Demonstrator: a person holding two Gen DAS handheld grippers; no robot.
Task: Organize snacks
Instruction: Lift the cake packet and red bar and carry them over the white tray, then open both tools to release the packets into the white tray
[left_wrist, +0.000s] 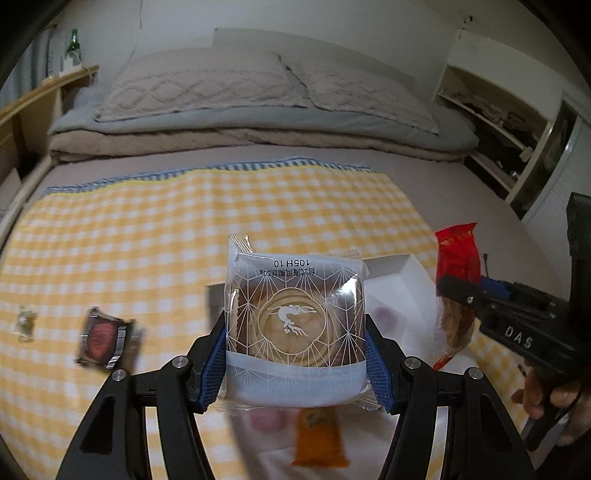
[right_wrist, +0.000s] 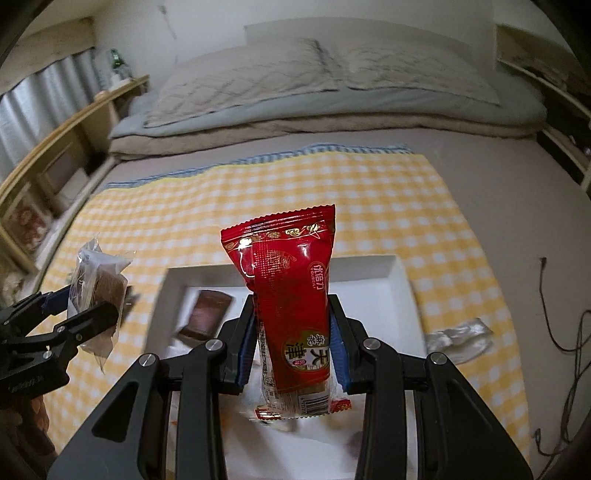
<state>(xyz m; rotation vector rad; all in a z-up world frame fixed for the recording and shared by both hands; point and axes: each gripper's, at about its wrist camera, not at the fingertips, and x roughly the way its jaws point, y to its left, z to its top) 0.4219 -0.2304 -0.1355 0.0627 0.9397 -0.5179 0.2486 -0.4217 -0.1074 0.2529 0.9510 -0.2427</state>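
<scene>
Left gripper (left_wrist: 295, 354) clamps a clear-wrapped round pastry (left_wrist: 293, 321) above the white tray (left_wrist: 406, 267); right gripper (right_wrist: 293, 347) pinches a red snack pack (right_wrist: 291, 295) upright over same tray, w/ a brown wrapped snack (right_wrist: 205, 314) lying inside it

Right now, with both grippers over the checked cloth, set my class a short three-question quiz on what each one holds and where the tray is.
1. True or false: the left gripper is closed on a clear-wrapped round pastry.
2. Which colour is the packet between the right gripper's jaws? A red, B green, C blue.
3. Fill in: the white tray lies on a yellow checked ____.

Key: 1 true; 2 A; 3 cloth.
</scene>
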